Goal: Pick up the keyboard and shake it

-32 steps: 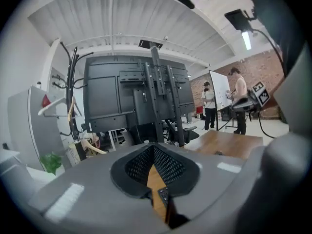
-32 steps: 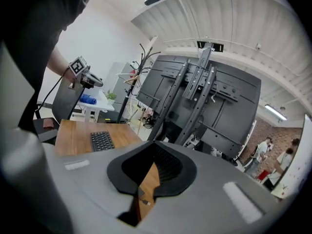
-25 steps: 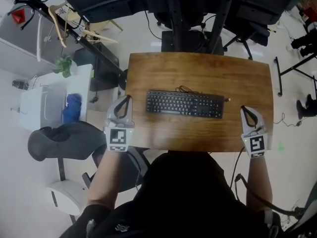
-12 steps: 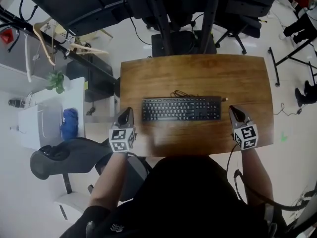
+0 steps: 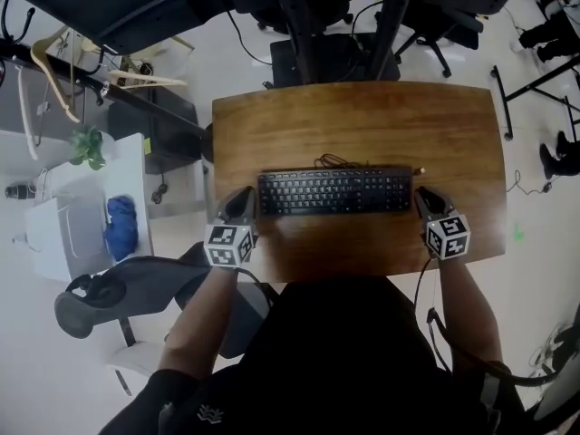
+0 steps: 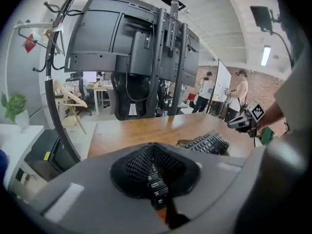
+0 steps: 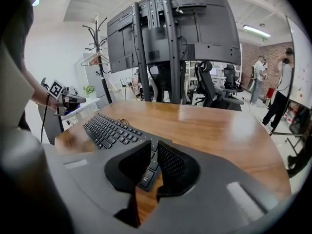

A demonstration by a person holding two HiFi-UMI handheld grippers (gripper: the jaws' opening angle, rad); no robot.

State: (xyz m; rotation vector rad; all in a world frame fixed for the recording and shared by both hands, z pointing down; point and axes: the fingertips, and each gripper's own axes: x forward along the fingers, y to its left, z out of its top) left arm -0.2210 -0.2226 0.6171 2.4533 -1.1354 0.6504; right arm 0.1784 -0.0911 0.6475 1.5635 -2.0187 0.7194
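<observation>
Wood desk, keyboard not yet lifted

Wood-topped, the desk (image 5: 362,116) carries the 1 thing that matters: the black keyboard (image 5: 333,191). It lies flat across the middle, its cable (image 5: 333,161) curled just behind it. No part of it is raised or tilted, so the pick-up has not happened and the shake is yet to come.

The 2 grippers flank it. The left gripper (image 5: 243,199) sits at the keyboard's left end and the right gripper (image 5: 424,198) at its right end. Each points in and down toward the board from the near side. Whether the tips touch the short edges or sit just beside them, the head view does not settle.

Left jaws stand pressed together, leaving only a thin slit in which a few keys show beneath; they clamp nothing. Right jaws have just been opening and stand a little apart. The end keys of the keyboard show in the gap, and the pads do not look to be pressing on it.

Judged from this, the approach is about done. Remaining: open the left jaws, close both grippers on the ends, lift, then shake.
</observation>
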